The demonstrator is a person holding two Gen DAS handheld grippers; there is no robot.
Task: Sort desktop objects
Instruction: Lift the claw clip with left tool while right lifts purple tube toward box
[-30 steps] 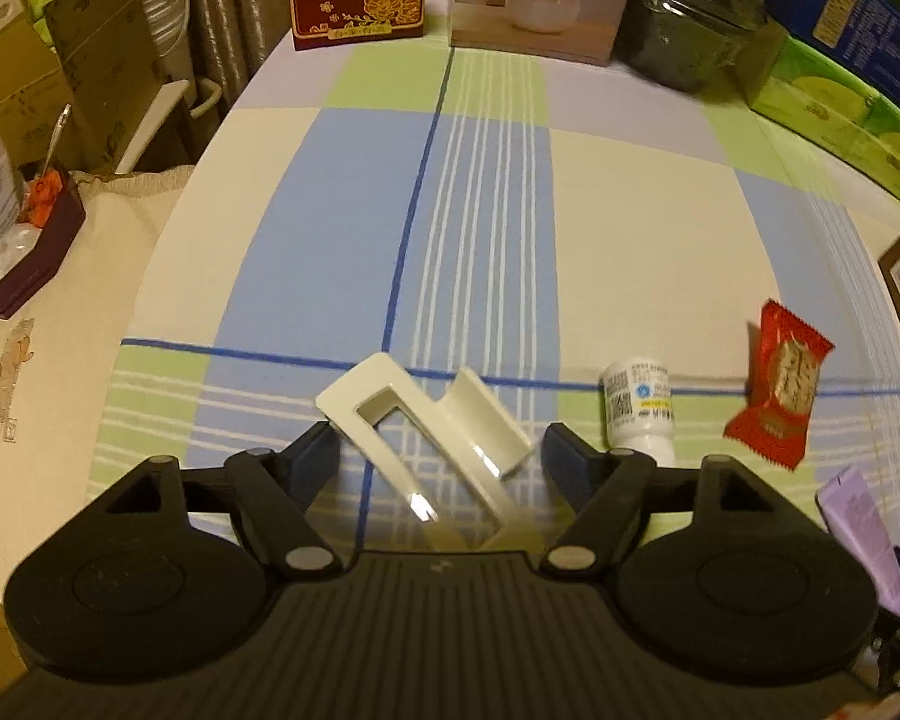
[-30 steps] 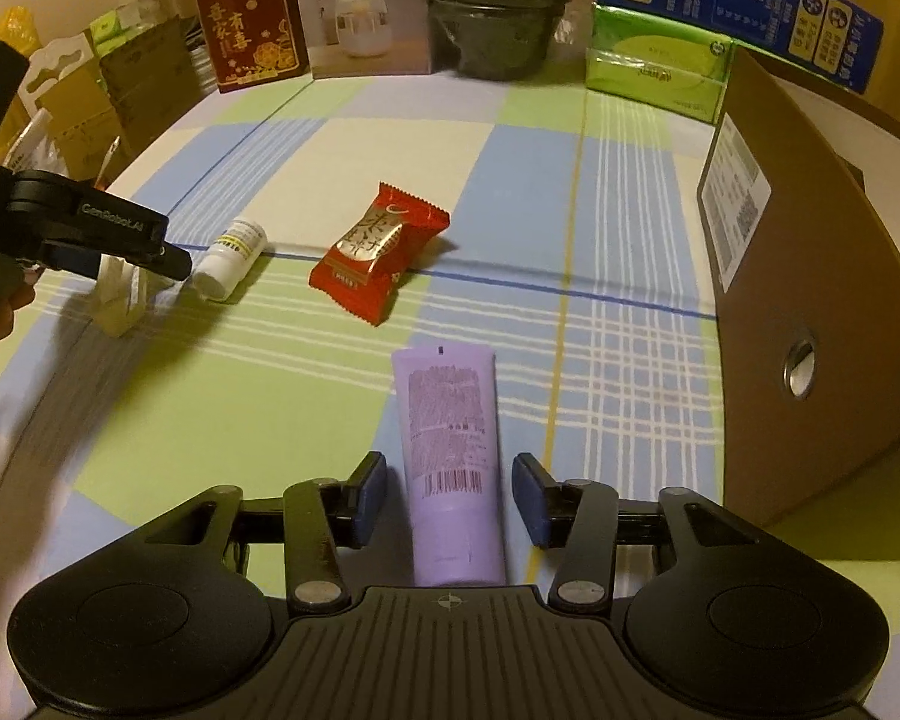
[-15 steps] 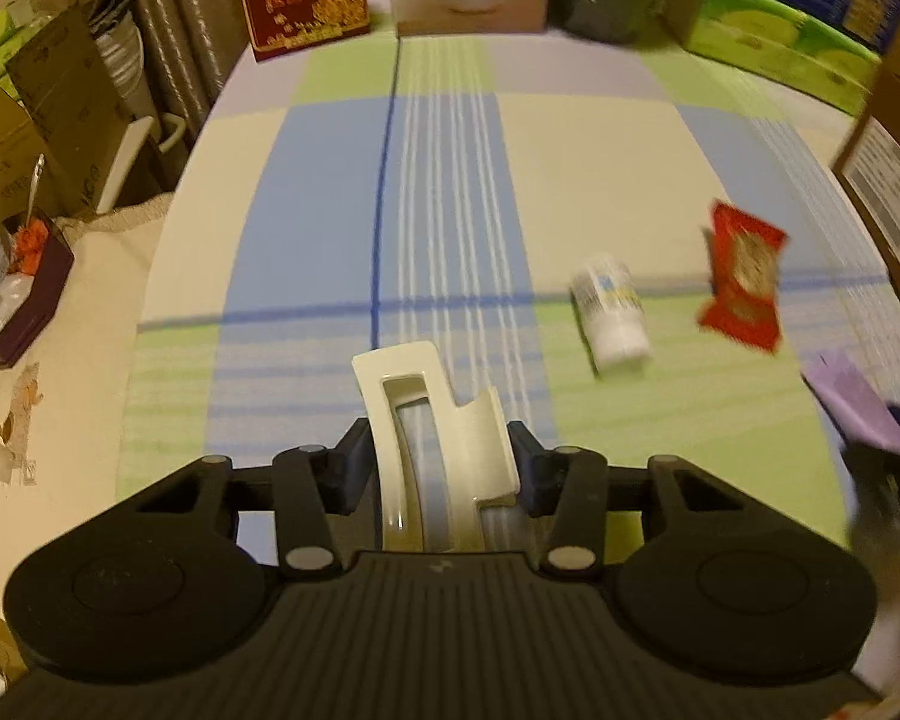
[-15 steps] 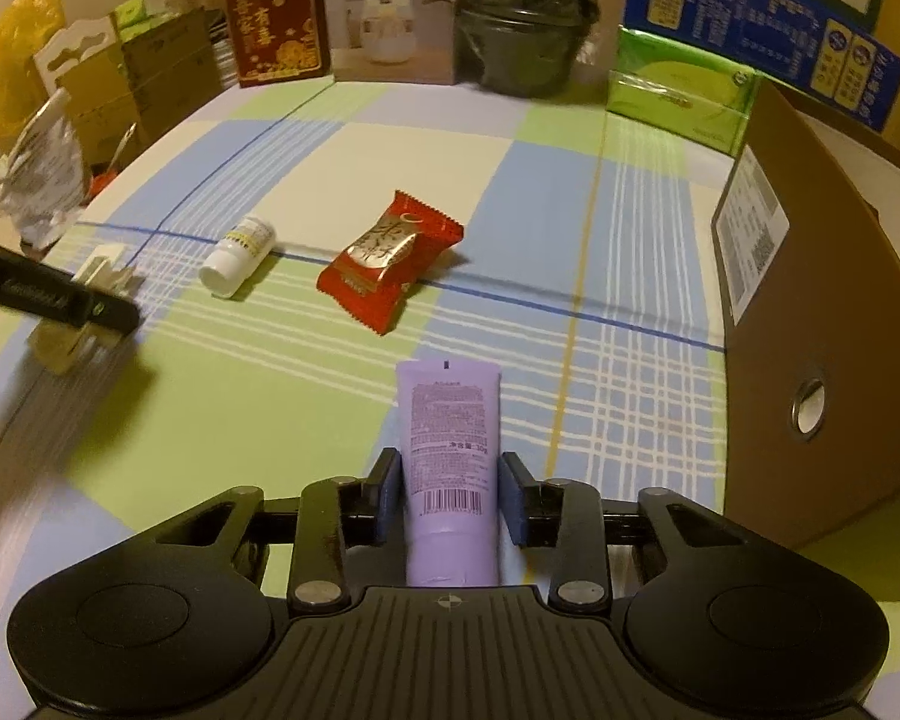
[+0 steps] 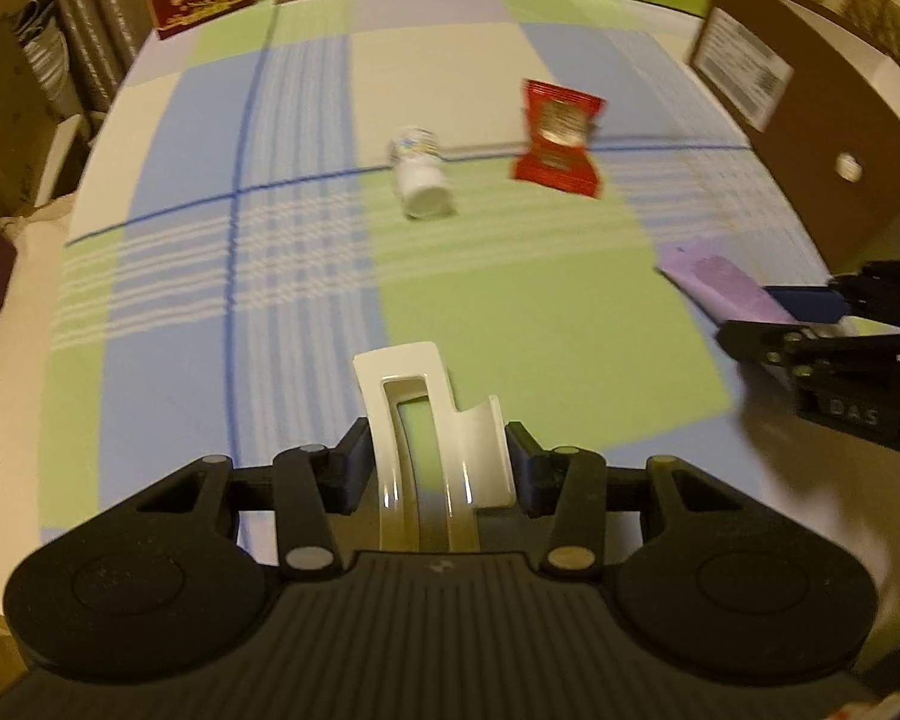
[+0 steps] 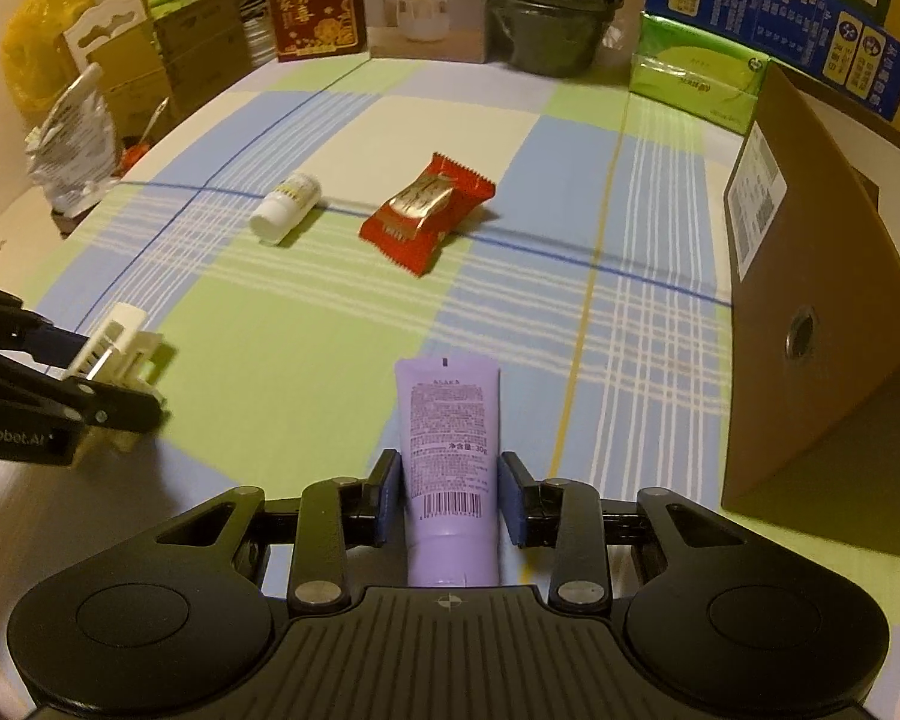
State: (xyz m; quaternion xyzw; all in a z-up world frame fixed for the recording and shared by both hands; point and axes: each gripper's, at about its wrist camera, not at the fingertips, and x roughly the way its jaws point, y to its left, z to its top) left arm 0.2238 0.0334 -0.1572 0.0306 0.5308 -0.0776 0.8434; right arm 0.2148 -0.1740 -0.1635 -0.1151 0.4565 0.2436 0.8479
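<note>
Left gripper (image 5: 435, 465) jaws clamped on white clip (image 5: 432, 420); right gripper (image 6: 450, 498) jaws clamped on purple tube (image 6: 448, 444). Still lying on the desk (image 6: 306, 324), at 12 o'clock: small bottle (image 6: 286, 207) and red packet (image 6: 426, 213). Nothing sorted yet.

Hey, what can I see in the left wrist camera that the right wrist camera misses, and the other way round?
Only the left wrist view shows the left claw head-on, shut on the white plastic hair clip.

Only the right wrist view shows the printed back of the lilac squeeze tube in the right claw, the crumpled silver foil bag and the yellow plastic bag.

Both show the small white pill bottle, the red candy wrapper and the brown cardboard box.
</note>
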